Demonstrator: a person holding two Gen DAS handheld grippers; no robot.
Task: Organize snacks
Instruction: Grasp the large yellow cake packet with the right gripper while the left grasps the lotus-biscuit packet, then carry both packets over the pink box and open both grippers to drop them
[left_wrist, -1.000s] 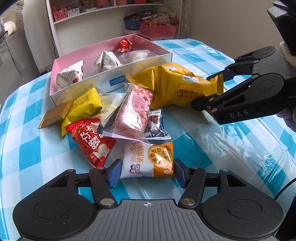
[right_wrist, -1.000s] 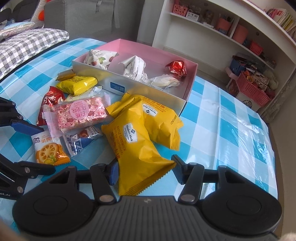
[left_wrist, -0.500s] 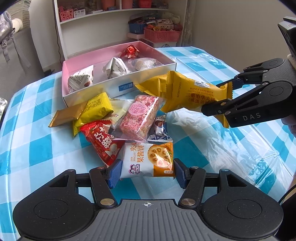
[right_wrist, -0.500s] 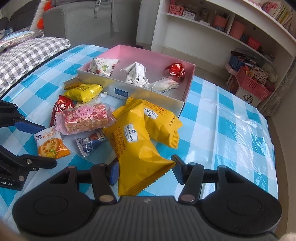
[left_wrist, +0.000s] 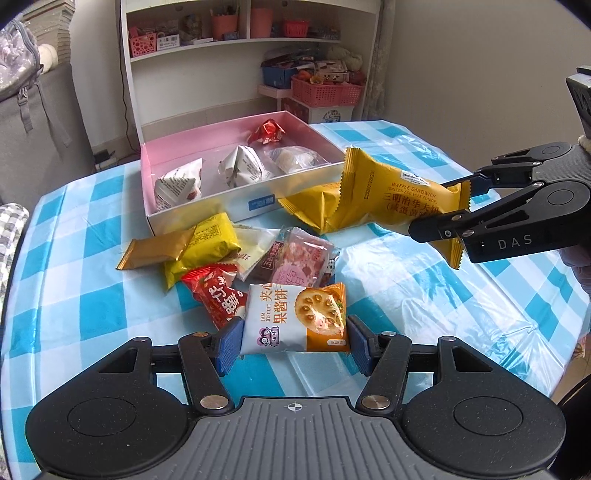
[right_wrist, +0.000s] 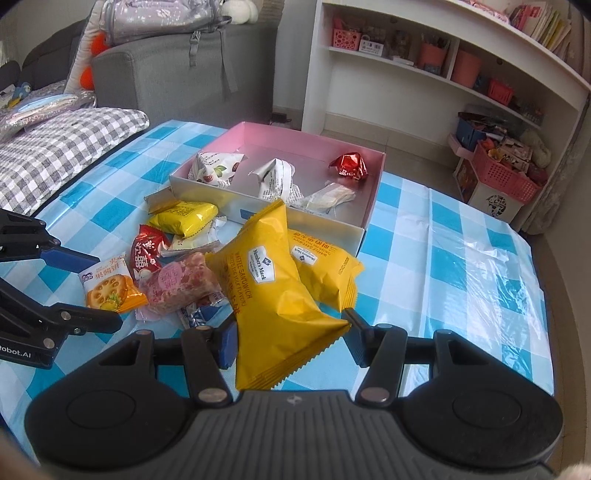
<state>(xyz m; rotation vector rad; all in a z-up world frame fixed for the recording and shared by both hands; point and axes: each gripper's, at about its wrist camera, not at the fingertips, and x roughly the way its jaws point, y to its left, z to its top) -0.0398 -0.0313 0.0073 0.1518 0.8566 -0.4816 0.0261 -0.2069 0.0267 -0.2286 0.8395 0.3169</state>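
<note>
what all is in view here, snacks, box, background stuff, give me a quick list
waffle sandwich packs: 2, yellow; one in the right hand-held gripper, one on the table
jam biscuit pack: 1, white-orange, in the left hand-held gripper
loose snacks: several, yellow, red, pink, gold, piled before the box
box: 1, pink inside, holds four wrapped snacks
tablecloth: 1, blue-white check
shelf: 1, white, behind
basket: 1, pink, by the shelf
left hand-held gripper: 1, black
right hand-held gripper: 1, black
</note>
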